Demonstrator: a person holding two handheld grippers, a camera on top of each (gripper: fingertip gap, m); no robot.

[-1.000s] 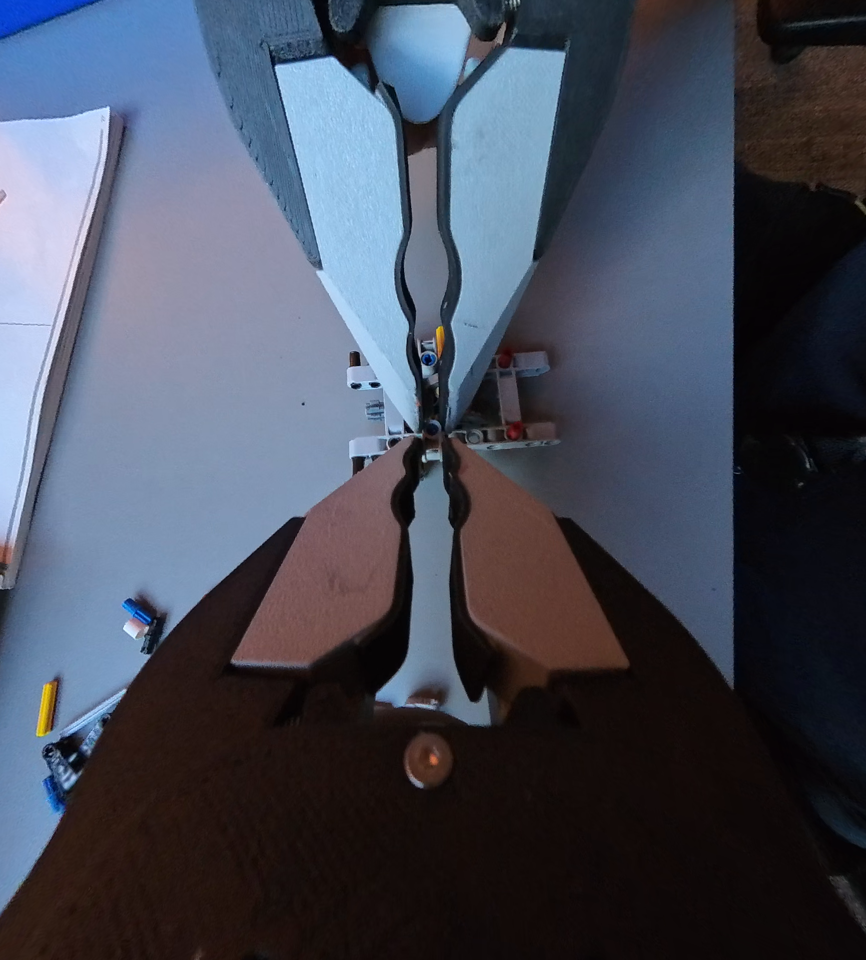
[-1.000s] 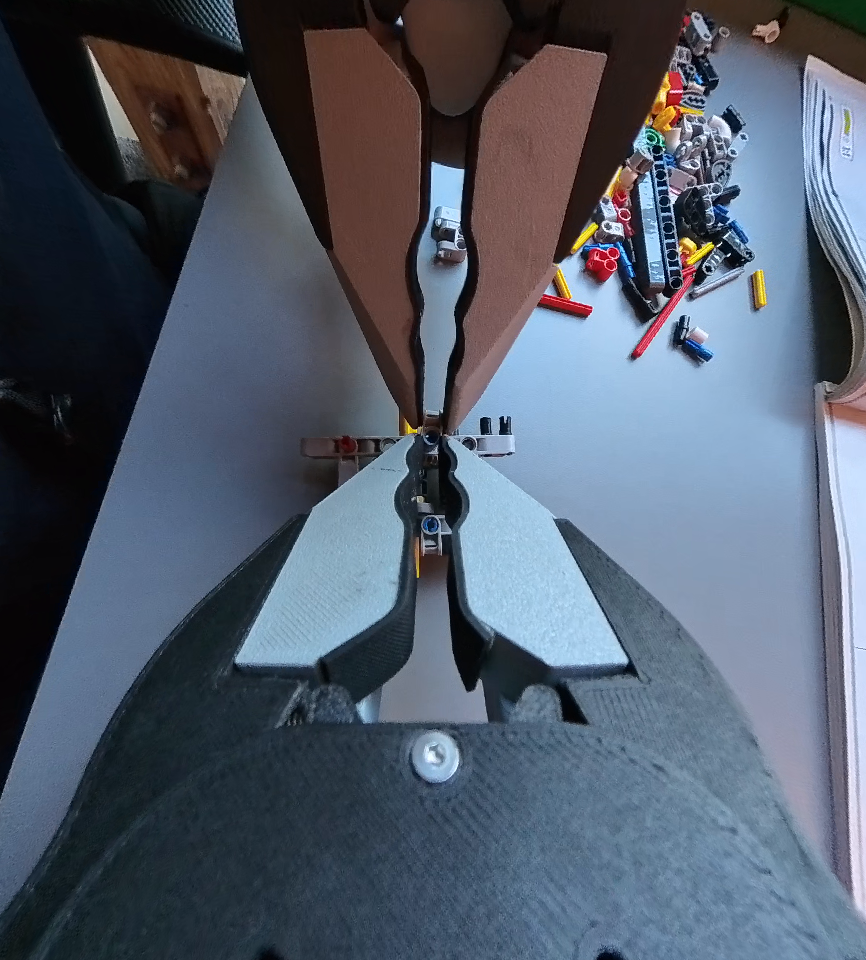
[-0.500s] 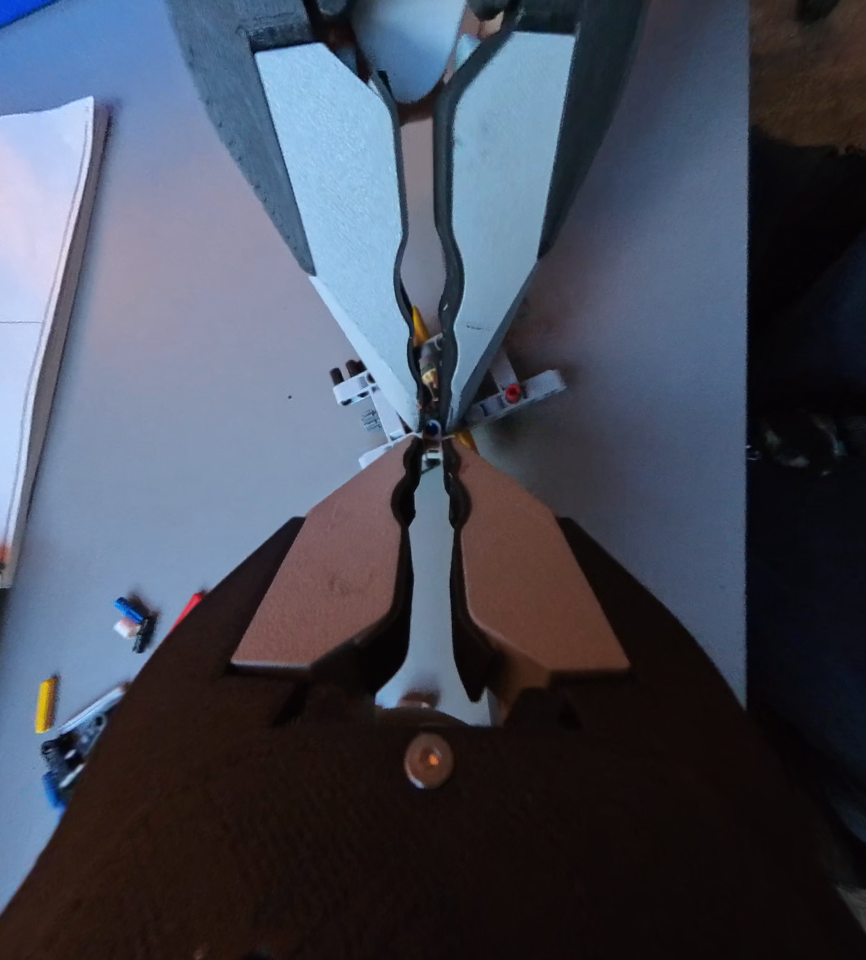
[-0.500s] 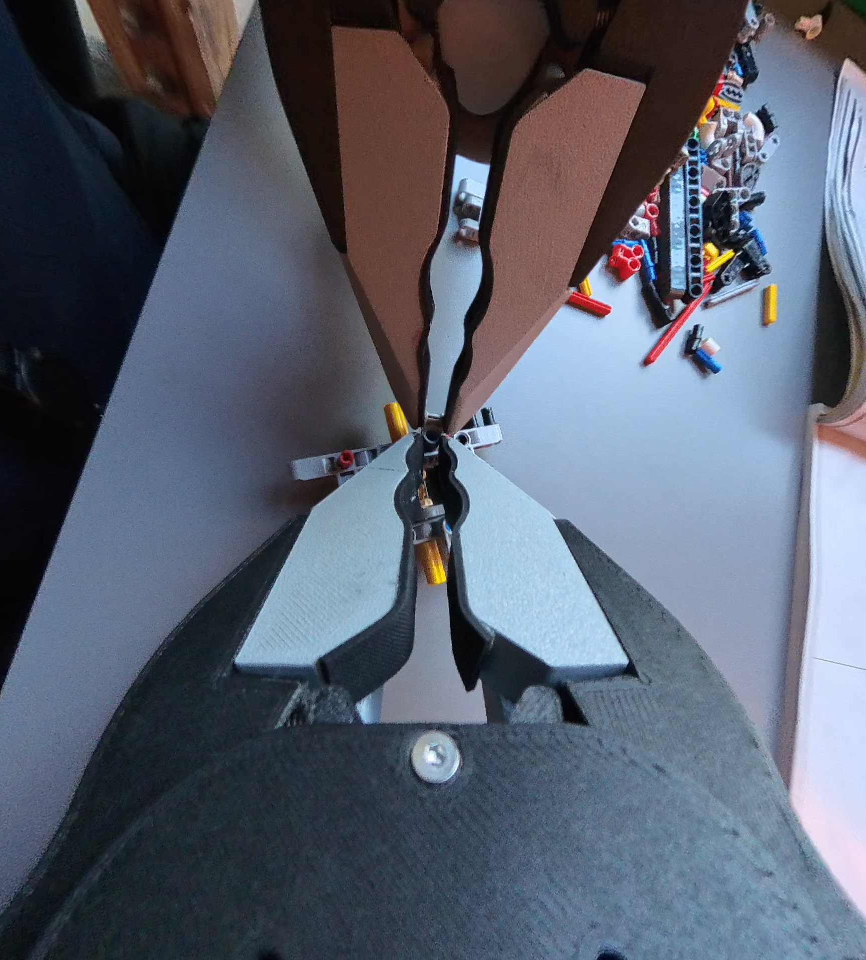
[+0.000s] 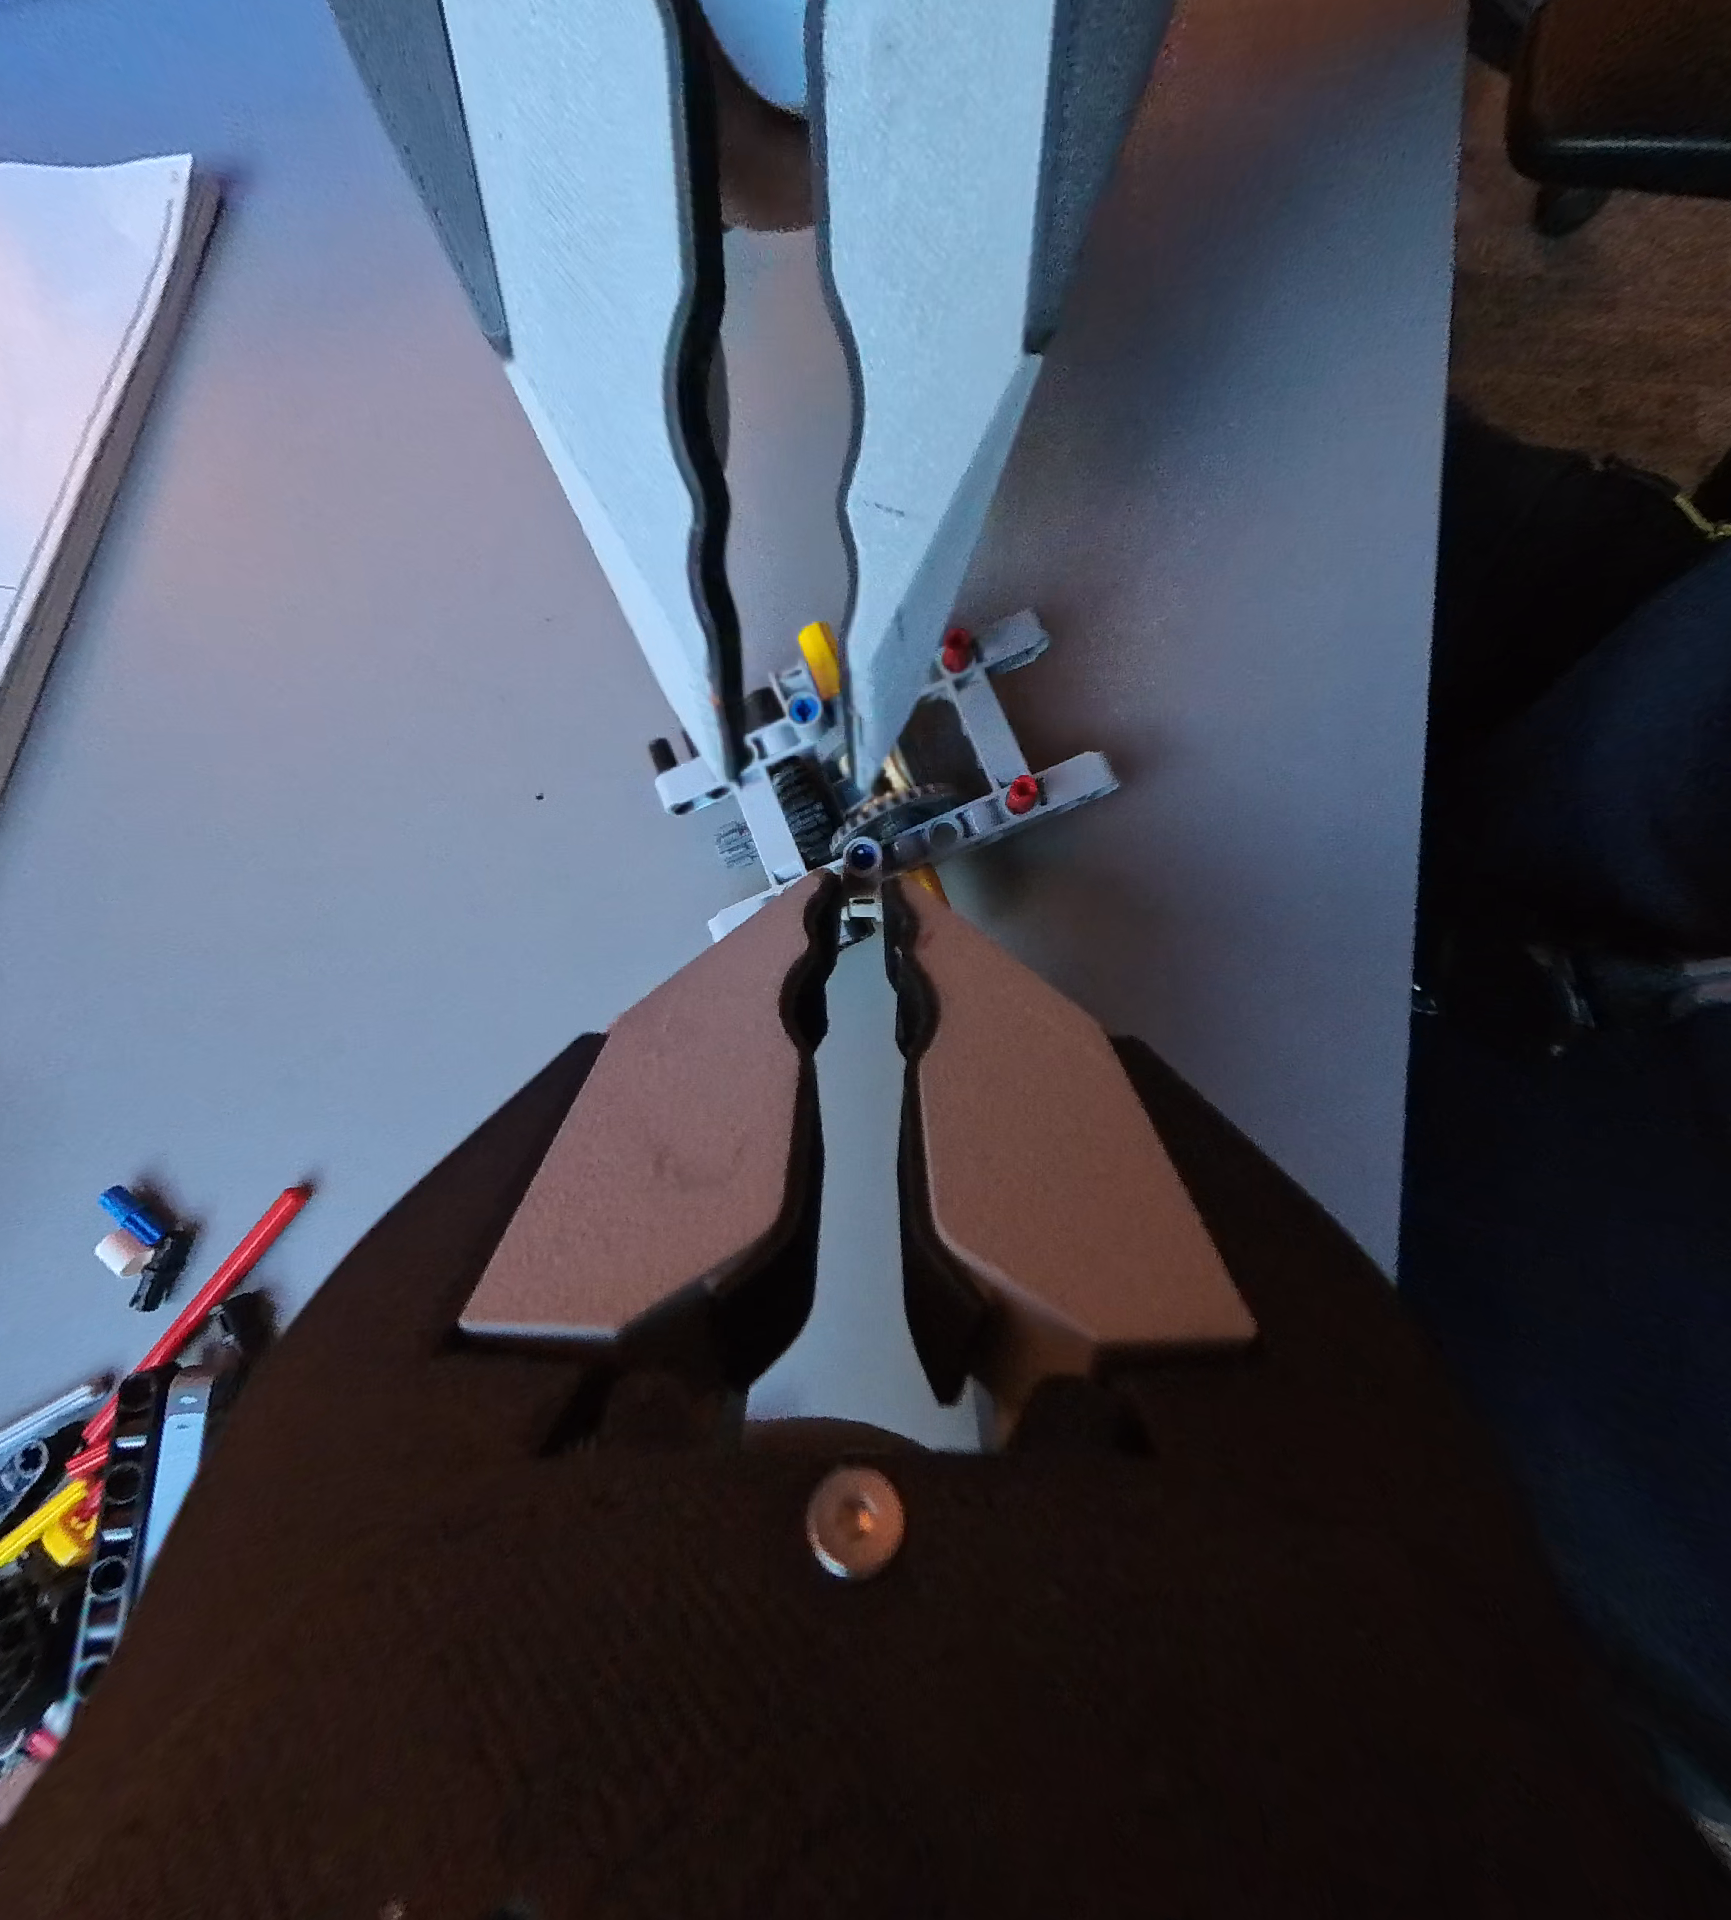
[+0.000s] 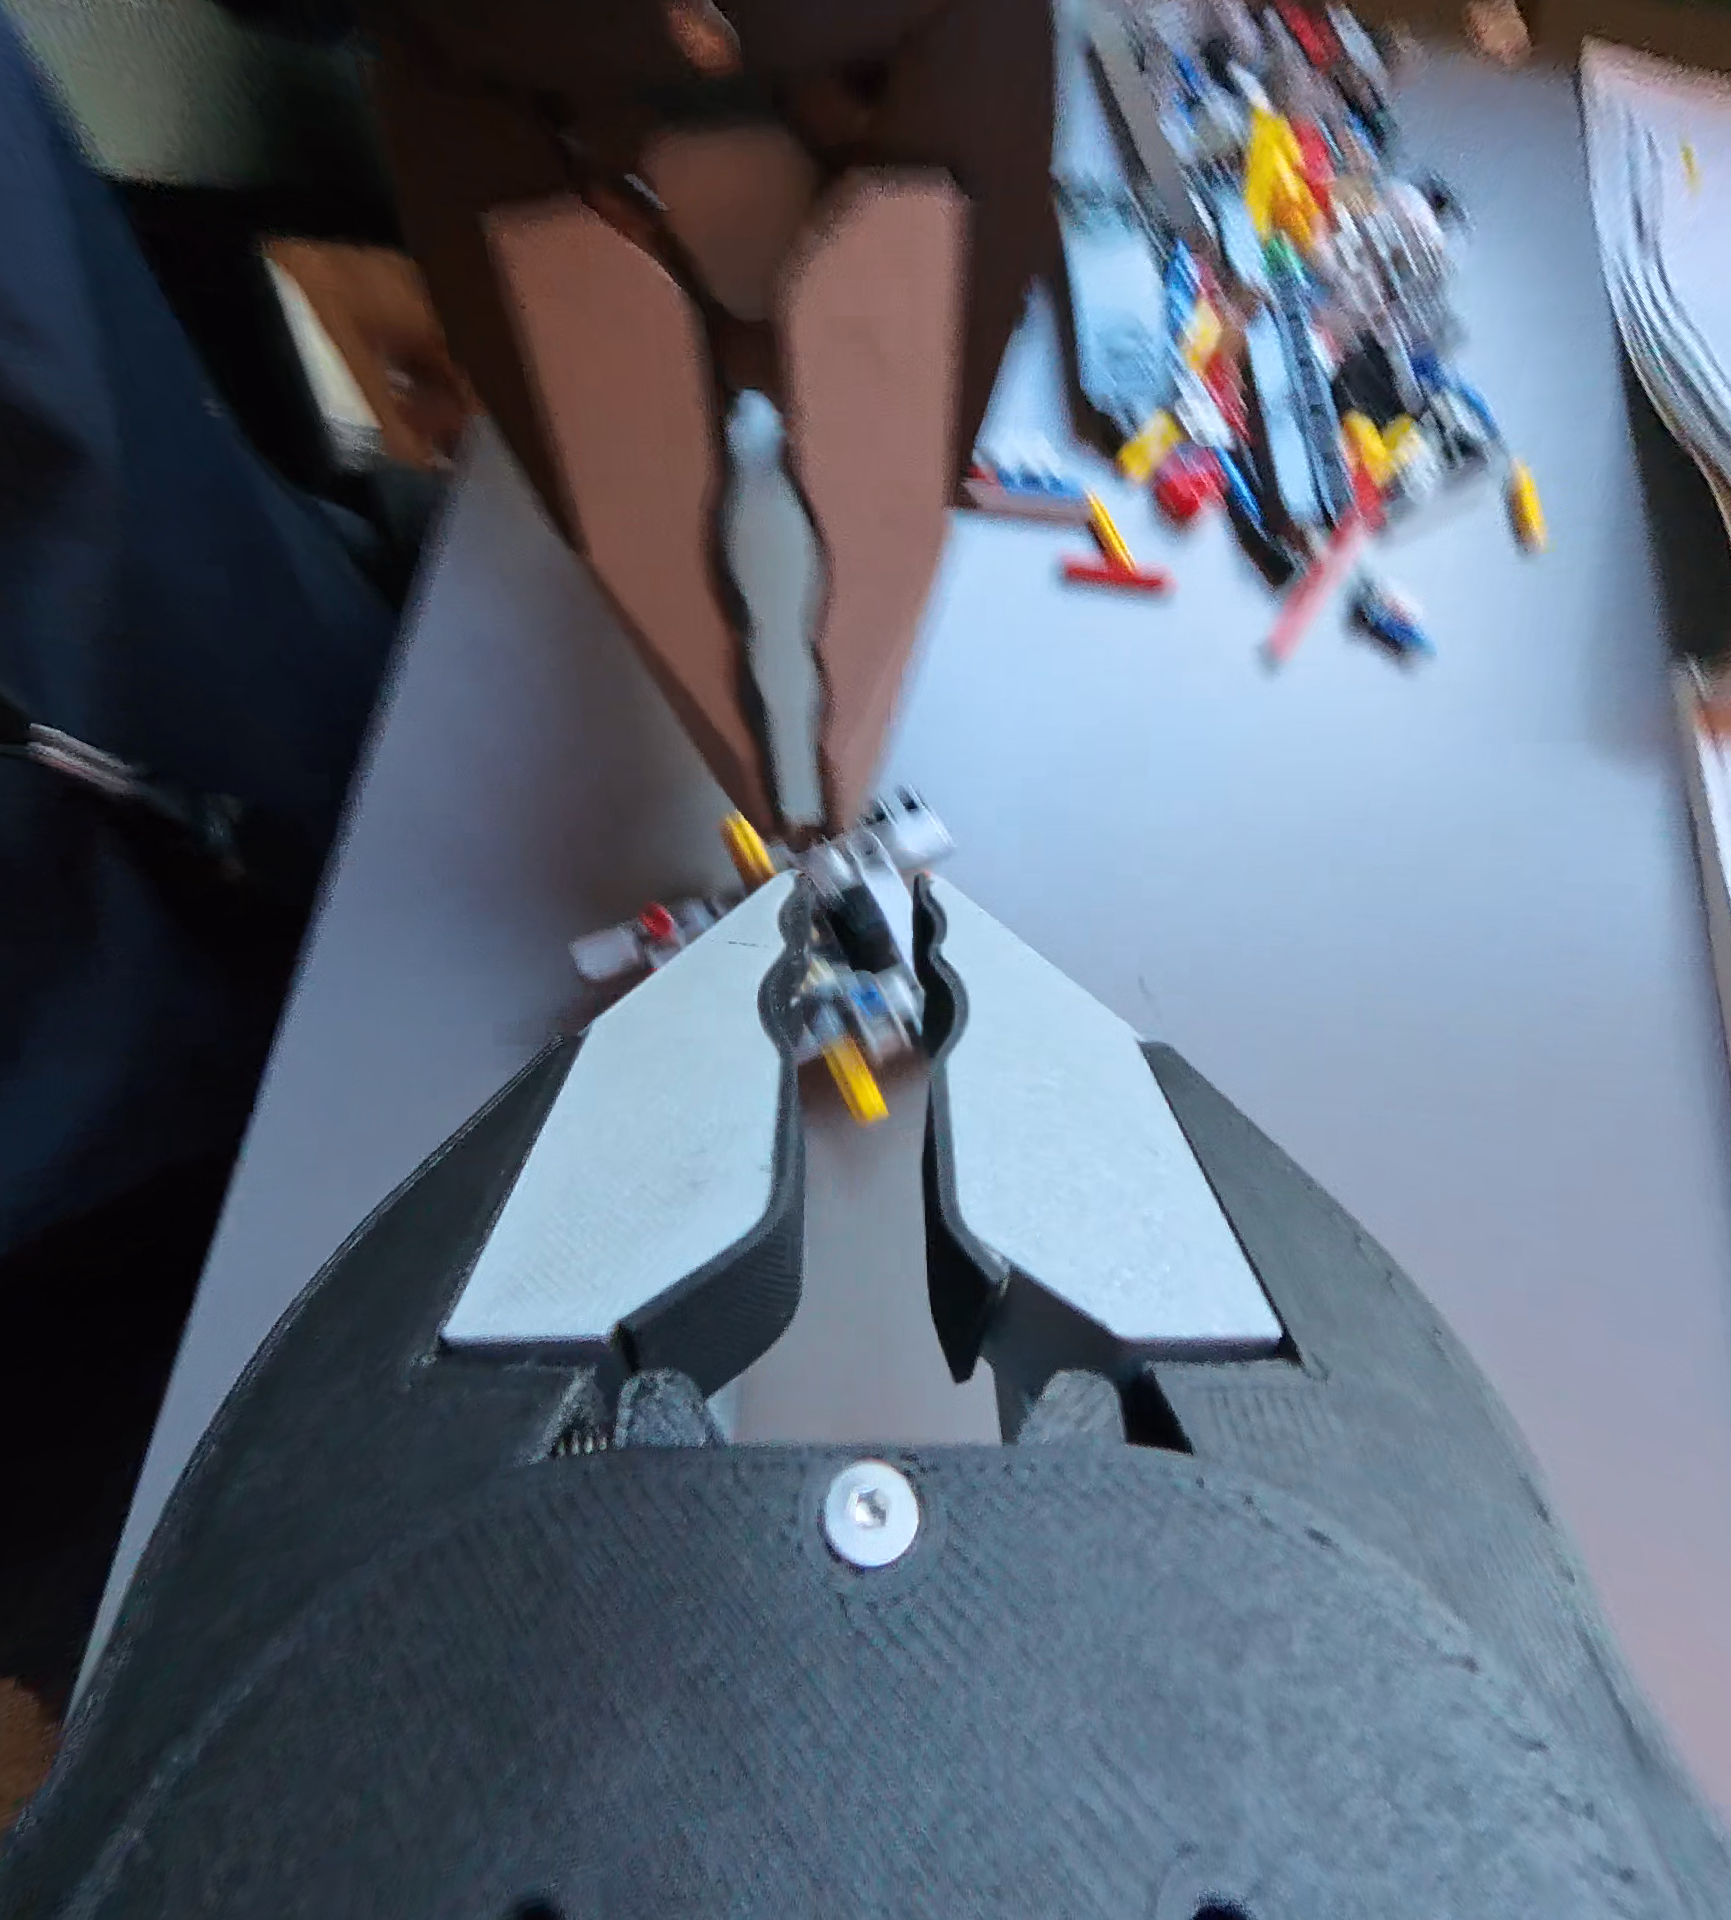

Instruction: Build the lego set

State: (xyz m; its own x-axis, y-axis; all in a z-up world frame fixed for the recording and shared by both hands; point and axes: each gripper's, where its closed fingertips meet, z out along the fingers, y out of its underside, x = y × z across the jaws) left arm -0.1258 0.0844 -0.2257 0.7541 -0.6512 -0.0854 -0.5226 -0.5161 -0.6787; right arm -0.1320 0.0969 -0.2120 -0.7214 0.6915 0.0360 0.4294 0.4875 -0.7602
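Since the earlier frame, the right gripper has parted its grey fingers, which now straddle the grey assembly without pressing. The left gripper stays clamped on the assembly's near end above the table. 2 red pins and a yellow axle are fitted; loose parts remain piled well apart.

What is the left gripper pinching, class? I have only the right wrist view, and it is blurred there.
Observer: The left gripper pinches the near end of the model, just below a blue-tipped pin.
Operator: How many red pins are on the model? I see one.
Observer: Two red pins, both on its right side in the left wrist view.
Operator: What is the dark blur in the model's middle?
Observer: A black gear inside the grey frame.
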